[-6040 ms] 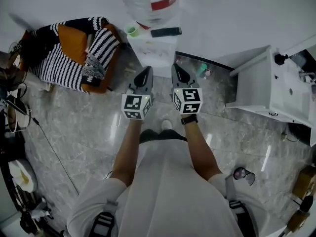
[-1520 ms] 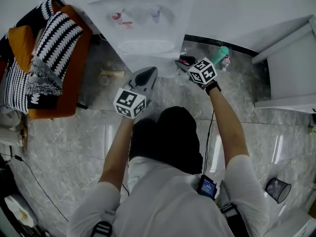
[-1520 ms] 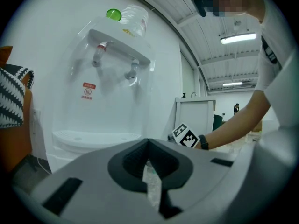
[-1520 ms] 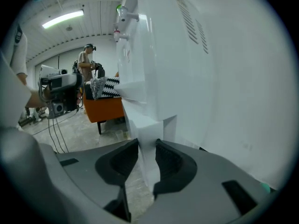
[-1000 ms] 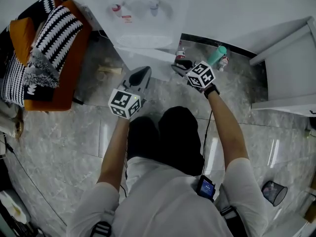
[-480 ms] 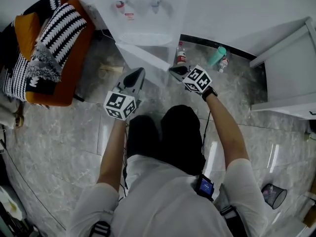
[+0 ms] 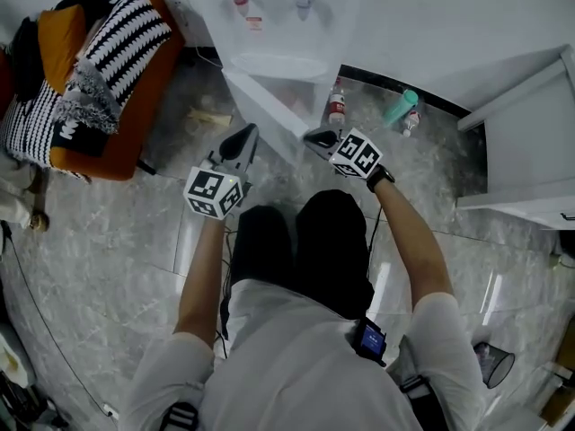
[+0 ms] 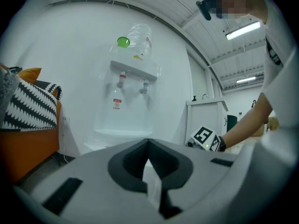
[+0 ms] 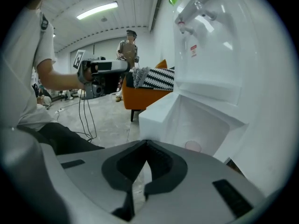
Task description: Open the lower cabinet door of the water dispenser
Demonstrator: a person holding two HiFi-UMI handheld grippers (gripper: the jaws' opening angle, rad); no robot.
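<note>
The white water dispenser stands against the wall. Its lower cabinet door is swung out toward me, and the white inside of the cabinet shows. My right gripper is shut, right by the door's free edge. In the right gripper view the door's edge lies just past the closed tips of the right gripper, with nothing between them. My left gripper hovers left of the door, level and shut. Its tips are empty and point at the dispenser.
An orange chair with a striped blanket stands left of the dispenser. A red-capped bottle and a teal one stand on the floor to its right. A white cabinet is at far right. A person stands far off.
The door has swung wider out from the dispenser. My right gripper has come back toward me at its free edge. The left gripper has drifted a little left and back.
</note>
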